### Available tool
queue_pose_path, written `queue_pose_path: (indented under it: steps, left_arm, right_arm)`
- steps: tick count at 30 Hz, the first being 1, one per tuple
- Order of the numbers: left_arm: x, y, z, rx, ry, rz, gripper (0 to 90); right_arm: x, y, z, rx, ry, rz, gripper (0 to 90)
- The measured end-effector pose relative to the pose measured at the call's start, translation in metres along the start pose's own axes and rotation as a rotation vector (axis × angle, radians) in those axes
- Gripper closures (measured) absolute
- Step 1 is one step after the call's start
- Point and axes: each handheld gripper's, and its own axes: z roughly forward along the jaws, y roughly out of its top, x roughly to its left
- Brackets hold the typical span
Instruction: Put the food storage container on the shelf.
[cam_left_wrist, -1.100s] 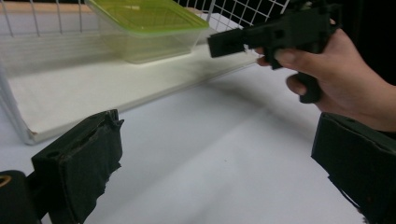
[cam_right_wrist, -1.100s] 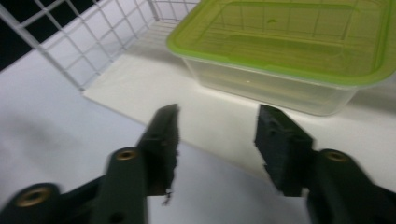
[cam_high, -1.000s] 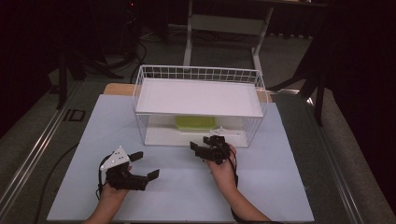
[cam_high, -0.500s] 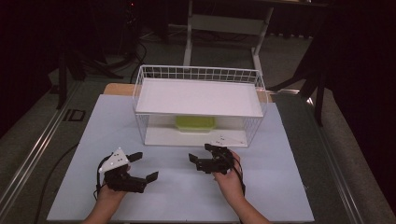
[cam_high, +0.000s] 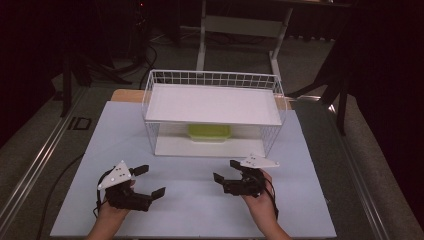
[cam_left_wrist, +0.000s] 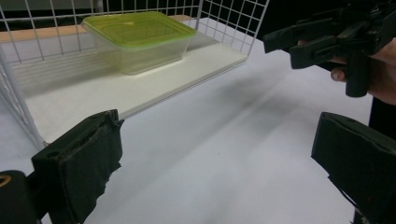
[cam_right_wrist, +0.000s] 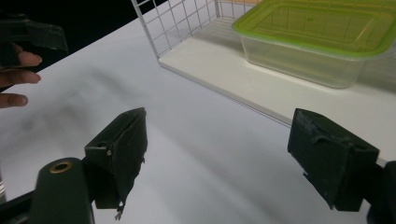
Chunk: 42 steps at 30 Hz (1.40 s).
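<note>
One clear rectangular plastic box, green lid

In the high view, the green box sits under the top shelf of the wire rack, so you see just its front part. The person's arms are cut off at the bottom edge. In the right tool view, the box runs off the right edge.

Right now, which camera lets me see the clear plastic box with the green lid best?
The right gripper view: the clear plastic box with the green lid is close, its lid and see-through walls plain. The left gripper view shows it whole but farther off. The high view shows just a green strip under the white shelf.
</note>
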Motion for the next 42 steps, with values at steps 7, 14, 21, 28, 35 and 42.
queue_pose_path:
  steps: [7,14,21,28,35,42]
  left_arm:
    - [0.005,-0.005,-0.010,-0.013,-0.007,-0.015,2.7]
    - [0.007,-0.007,-0.020,-0.025,-0.016,-0.006,2.7]
    - [0.008,-0.012,-0.030,-0.001,-0.011,0.010,2.7]
    - [0.010,-0.019,-0.040,-0.017,-0.002,0.013,2.7]
    - [0.011,-0.026,-0.040,-0.019,-0.005,-0.003,2.7]
    - [0.009,-0.031,-0.035,-0.011,-0.010,-0.003,2.7]
  right_arm:
    - [0.000,-0.005,-0.025,-0.016,0.005,-0.018,20.1]
    - [-0.004,-0.016,-0.050,-0.014,-0.009,-0.009,21.1]
    - [-0.015,-0.028,-0.074,-0.025,-0.036,-0.001,21.1]
    - [-0.025,-0.038,-0.089,-0.021,-0.054,-0.022,21.3]
    - [-0.033,-0.049,-0.097,-0.017,-0.056,-0.047,20.6]
    - [-0.040,-0.059,-0.090,0.020,-0.049,-0.071,18.5]
